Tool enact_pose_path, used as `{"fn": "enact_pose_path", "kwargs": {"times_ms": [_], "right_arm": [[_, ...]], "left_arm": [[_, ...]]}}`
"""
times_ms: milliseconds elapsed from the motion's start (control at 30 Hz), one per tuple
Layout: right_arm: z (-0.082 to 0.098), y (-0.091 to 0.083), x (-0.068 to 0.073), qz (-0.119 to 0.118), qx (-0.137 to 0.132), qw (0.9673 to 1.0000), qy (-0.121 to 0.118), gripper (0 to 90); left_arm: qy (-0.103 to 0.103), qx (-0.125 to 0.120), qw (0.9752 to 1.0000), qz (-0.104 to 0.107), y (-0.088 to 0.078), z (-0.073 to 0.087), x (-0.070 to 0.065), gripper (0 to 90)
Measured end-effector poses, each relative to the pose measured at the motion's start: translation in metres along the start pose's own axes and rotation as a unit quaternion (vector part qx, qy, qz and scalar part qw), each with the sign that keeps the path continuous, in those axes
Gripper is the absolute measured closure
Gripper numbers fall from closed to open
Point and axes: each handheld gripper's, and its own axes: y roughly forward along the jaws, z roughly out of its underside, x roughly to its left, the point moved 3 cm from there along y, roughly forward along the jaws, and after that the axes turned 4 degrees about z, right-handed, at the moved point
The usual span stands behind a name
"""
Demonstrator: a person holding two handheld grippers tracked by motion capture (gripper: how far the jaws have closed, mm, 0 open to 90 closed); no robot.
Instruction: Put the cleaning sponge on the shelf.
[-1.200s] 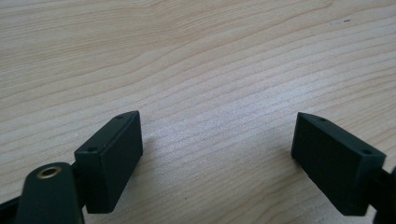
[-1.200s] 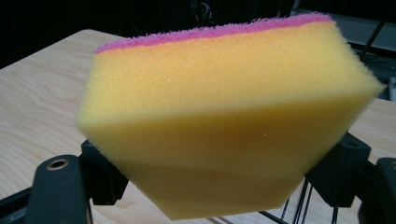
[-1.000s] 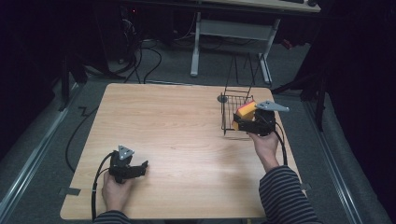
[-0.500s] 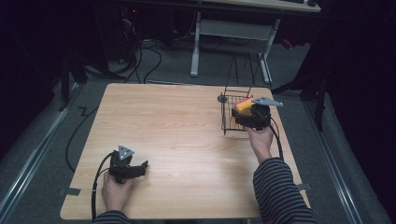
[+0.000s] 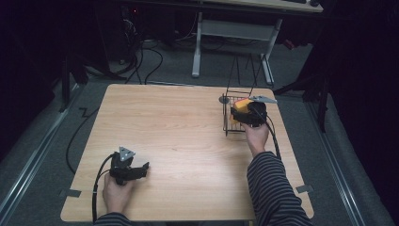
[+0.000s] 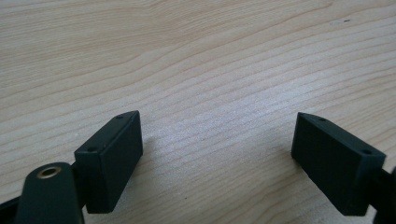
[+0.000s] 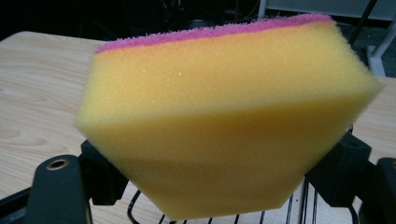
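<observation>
A yellow sponge point(image 7: 224, 116) with a pink scouring layer on top is squeezed between the jaws of my right gripper point(image 5: 244, 112), which is shut on it. In the high view the sponge point(image 5: 241, 105) hangs over a black wire basket point(image 5: 231, 123) at the table's right side. The basket's wires point(image 7: 219, 218) show just under the sponge in the right gripper view. My left gripper point(image 5: 141, 168) rests on the wooden table point(image 5: 179, 132) near the front left corner, its jaws open with bare wood between them. Its fingers point(image 6: 112, 158) stand wide apart.
A small grey disc point(image 5: 224, 99) lies by the basket's far left corner. Cables trail from both grippers off the table's front edge. Beyond the table stand a white desk frame point(image 5: 235, 33) and floor cables.
My right gripper has carried the sponge away from me and a little down, over the wire basket. The left gripper has stayed put.
</observation>
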Motion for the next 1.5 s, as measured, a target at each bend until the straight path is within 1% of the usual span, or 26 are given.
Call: {"fn": "enact_pose_path", "kwargs": {"times_ms": [100,200,333,433,567,667,833,1033,1500], "right_arm": [[0.003,0.006,-0.001,0.005,0.005,1.0000,0.002,20.8],[0.005,0.012,-0.001,0.012,0.012,0.9998,0.011,20.8],[0.008,0.016,-0.001,0.015,0.016,0.9997,0.010,20.7],[0.009,0.017,-0.001,0.017,0.021,0.9996,0.010,20.7],[0.011,0.020,-0.003,0.020,0.025,0.9994,0.016,20.7],[0.011,0.021,-0.002,0.022,0.026,0.9993,0.015,20.6],[0.011,0.021,-0.002,0.021,0.025,0.9994,0.014,20.5],[0.012,0.021,-0.005,0.011,0.030,0.9992,0.026,20.2],[0.012,0.021,-0.005,0.010,0.029,0.9992,0.025,19.8]], "left_arm": [[0.000,0.000,1.0000,0.000,0.000,0.000,0.000,17.1],[0.000,0.000,1.0000,0.000,0.000,0.000,0.000,17.1],[0.000,0.000,1.0000,0.000,0.000,0.000,0.000,17.1],[0.000,0.000,1.0000,0.000,0.000,0.000,0.000,17.1],[0.000,0.000,1.0000,0.000,0.000,0.000,0.000,17.1],[0.000,0.000,1.0000,0.000,0.000,0.000,0.000,17.1],[0.000,0.000,1.0000,0.000,0.000,0.000,0.000,17.1],[0.000,0.000,1.0000,0.000,0.000,0.000,0.000,17.1],[0.000,0.000,1.0000,0.000,0.000,0.000,0.000,17.1]]}}
